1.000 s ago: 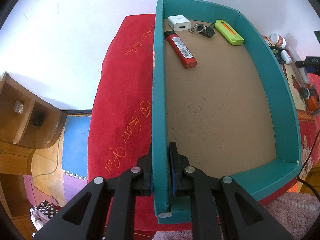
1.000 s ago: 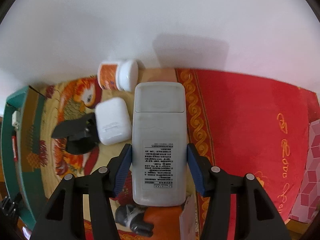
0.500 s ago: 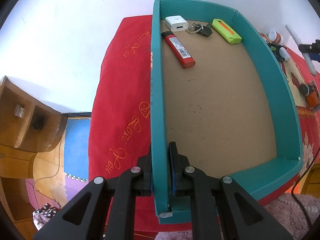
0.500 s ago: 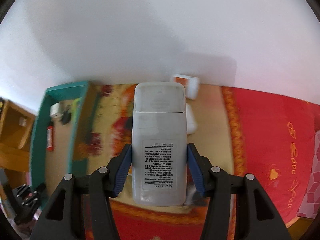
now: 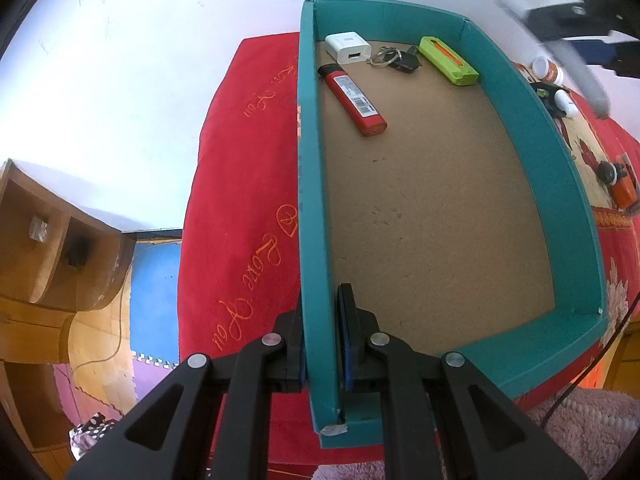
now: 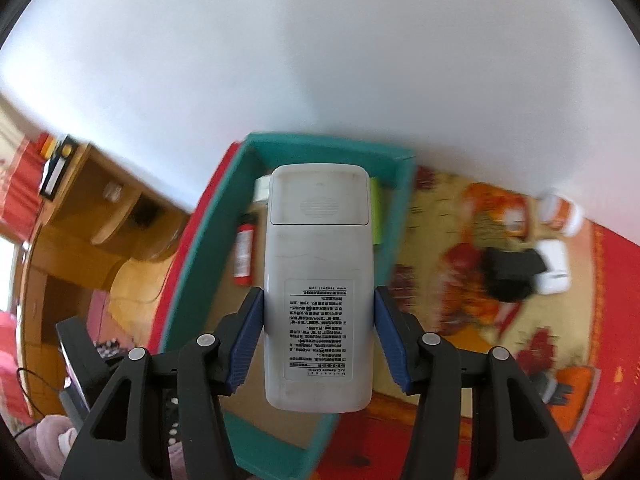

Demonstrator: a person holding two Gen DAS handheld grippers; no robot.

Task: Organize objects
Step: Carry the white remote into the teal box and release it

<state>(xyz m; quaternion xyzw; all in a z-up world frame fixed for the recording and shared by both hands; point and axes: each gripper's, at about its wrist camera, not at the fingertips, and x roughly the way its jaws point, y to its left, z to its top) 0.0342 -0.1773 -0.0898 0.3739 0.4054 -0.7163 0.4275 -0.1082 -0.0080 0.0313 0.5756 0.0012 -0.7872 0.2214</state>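
Observation:
My left gripper (image 5: pixel 322 312) is shut on the left wall of a teal tray (image 5: pixel 310 184) with a brown floor. At the tray's far end lie a white charger (image 5: pixel 347 47), keys (image 5: pixel 396 59), a green box (image 5: pixel 448 61) and a red lighter (image 5: pixel 352 94). My right gripper (image 6: pixel 319 312) is shut on a white remote (image 6: pixel 319 280), back side up, held above the tray (image 6: pixel 188 280). In the left wrist view the remote (image 5: pixel 576 72) shows blurred at the top right.
The tray sits on a red cloth (image 5: pixel 240 200). Right of it lie a white earbud case (image 6: pixel 554 266), a black clip (image 6: pixel 512 272), a small jar (image 6: pixel 560 212) and an orange item (image 5: pixel 624 190). A wooden cabinet (image 5: pixel 44 248) stands at the left.
My right gripper has swung left with the remote, from over the patterned cloth to above the tray. My left gripper has kept hold of the tray wall.

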